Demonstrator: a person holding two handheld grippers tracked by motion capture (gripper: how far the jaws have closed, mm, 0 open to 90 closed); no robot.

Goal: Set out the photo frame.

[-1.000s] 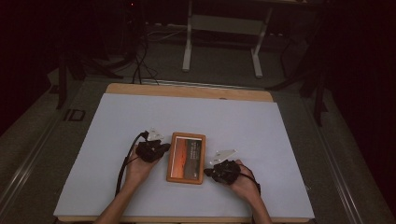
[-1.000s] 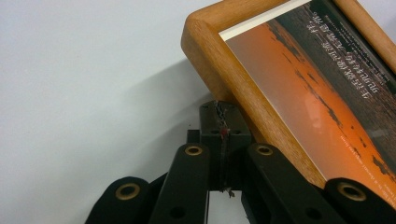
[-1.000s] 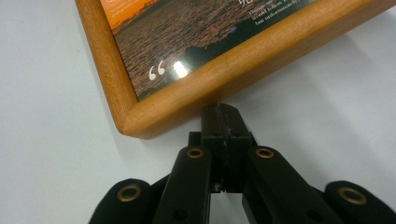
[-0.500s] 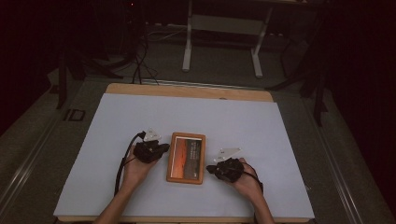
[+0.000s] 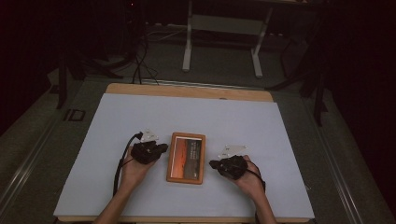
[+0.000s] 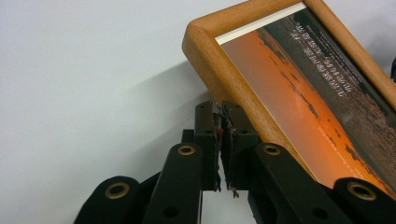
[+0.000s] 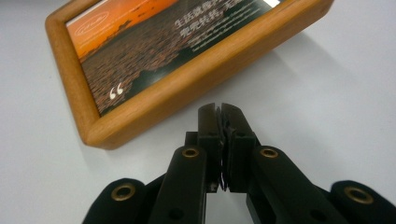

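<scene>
A wooden picture frame (image 5: 187, 157) holding an orange sunset print lies flat near the front middle of the white table. My left gripper (image 5: 161, 149) rests just left of it, jaws shut and empty. In the left gripper view those jaws (image 6: 220, 108) touch or nearly touch the picture frame's (image 6: 289, 88) wooden edge. My right gripper (image 5: 214, 164) sits just right of the frame, jaws shut with nothing between them. From the right gripper view the tips (image 7: 220, 108) stop a little short of the picture frame's (image 7: 187, 79) long side.
The white tabletop (image 5: 140, 116) spreads bare around the frame, with a wooden strip (image 5: 187, 91) along its far edge. Beyond the table stand a grey metal stand (image 5: 224, 28) and cables on the dark floor (image 5: 140, 70).
The right gripper has slid slightly toward the front and right, away from the frame. The left gripper and the frame stay where they were.
</scene>
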